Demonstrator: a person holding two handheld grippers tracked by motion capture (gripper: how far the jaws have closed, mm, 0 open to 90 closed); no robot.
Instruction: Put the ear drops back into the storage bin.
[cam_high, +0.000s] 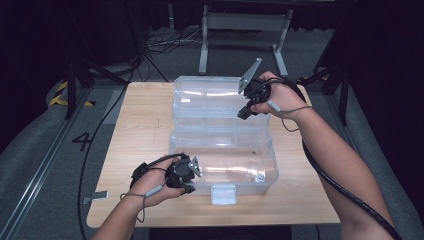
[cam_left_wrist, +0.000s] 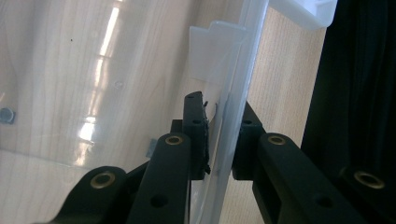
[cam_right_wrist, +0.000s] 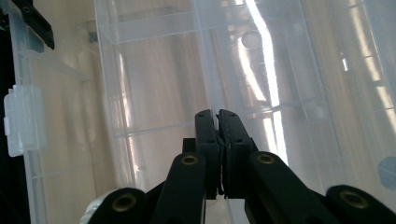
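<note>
A clear plastic box (cam_high: 222, 150) stands on the wooden table (cam_high: 145, 130) with its lid (cam_high: 210, 97) swung back behind it. My left gripper (cam_high: 191, 186) is at the box's front left corner, one jaw inside and one outside the front wall (cam_left_wrist: 233, 93), shut on that wall. In the left gripper view the left gripper (cam_left_wrist: 220, 105) has the clear wall running up between its pads. My right gripper (cam_high: 243, 113) hangs over the lid's right end. Its jaws meet in the right gripper view, and the right gripper (cam_right_wrist: 216, 114) has nothing visible between them.
A white latch (cam_high: 223, 194) juts from the box's front edge. A small grey round piece (cam_high: 260, 176) lies on the box floor near its right front corner. Bare table lies left and right of the box. Cables and a metal frame (cam_high: 245, 30) stand beyond the far edge.
</note>
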